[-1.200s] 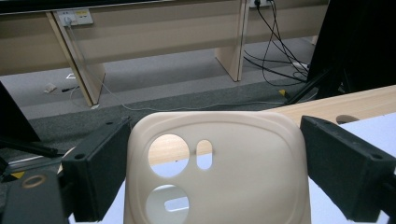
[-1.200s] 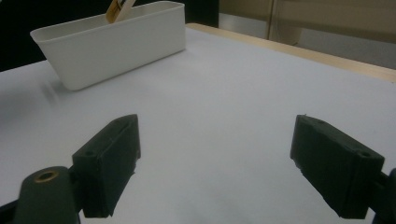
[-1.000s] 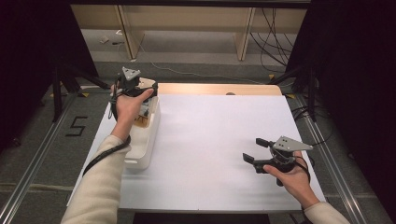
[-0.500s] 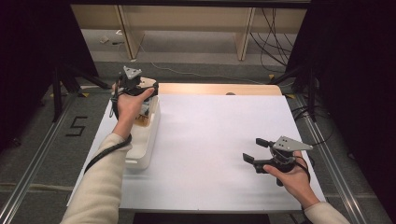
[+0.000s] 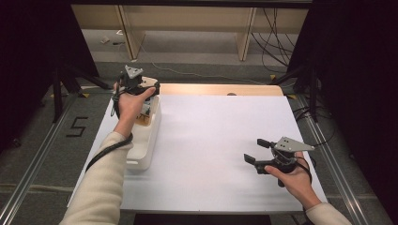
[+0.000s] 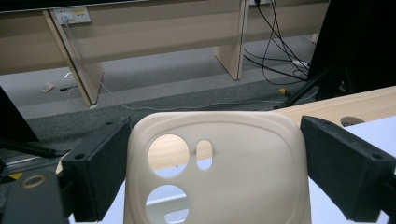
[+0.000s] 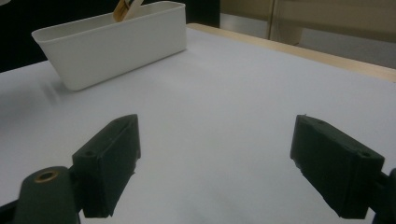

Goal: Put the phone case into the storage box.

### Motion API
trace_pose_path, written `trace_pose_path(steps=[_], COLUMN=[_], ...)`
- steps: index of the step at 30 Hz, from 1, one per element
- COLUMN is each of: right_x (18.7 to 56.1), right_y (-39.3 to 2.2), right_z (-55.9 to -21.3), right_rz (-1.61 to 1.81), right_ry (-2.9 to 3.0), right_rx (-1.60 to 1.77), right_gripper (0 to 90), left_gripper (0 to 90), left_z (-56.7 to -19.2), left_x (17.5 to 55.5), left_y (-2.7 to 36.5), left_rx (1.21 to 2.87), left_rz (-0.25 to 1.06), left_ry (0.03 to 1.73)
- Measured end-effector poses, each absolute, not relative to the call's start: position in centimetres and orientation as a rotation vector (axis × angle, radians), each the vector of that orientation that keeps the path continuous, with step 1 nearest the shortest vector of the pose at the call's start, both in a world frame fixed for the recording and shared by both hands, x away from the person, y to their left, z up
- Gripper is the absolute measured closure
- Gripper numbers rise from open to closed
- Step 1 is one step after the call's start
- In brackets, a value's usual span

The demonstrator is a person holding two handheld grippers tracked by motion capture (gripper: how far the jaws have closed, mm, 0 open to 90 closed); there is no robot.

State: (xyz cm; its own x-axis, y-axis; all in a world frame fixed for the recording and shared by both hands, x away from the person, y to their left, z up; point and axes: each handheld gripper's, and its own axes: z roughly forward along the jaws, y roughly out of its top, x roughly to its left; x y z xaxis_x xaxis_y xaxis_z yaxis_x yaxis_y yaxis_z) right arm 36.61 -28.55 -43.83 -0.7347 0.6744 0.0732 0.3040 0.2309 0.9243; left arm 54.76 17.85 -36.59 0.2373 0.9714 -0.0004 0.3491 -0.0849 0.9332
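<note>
Left gripper [image 5: 146, 89] is raised above the far end of the white bin [image 5: 146, 140], its jaws clamped wide on a cream phone case [image 6: 217, 168]; the case fills the gap between both pads, camera cut-outs facing the lens. Directly below this gripper, inside the bin, lie items with a tan edge, contents otherwise not discernible. Right gripper [image 5: 256, 151] rests low over the white desk [image 5: 211, 136], jaws spread, nothing between them; the bin lies well ahead of it to its left. A "5" is marked on the floor [image 5: 77, 126].
</note>
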Motion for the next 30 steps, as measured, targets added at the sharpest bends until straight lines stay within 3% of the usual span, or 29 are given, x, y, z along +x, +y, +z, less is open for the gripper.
trace_pose_path(steps=[30], right_x=[36.6], right_y=[-28.6], right_z=[-43.9], right_rz=[1.514], right_ry=[2.166], right_rx=[0.903], right_gripper=[16.8], left_gripper=[11.4], left_z=[-36.4], left_x=[56.2], left_y=[17.9], left_rx=[1.605], left_rz=[0.864], left_ry=[1.271])
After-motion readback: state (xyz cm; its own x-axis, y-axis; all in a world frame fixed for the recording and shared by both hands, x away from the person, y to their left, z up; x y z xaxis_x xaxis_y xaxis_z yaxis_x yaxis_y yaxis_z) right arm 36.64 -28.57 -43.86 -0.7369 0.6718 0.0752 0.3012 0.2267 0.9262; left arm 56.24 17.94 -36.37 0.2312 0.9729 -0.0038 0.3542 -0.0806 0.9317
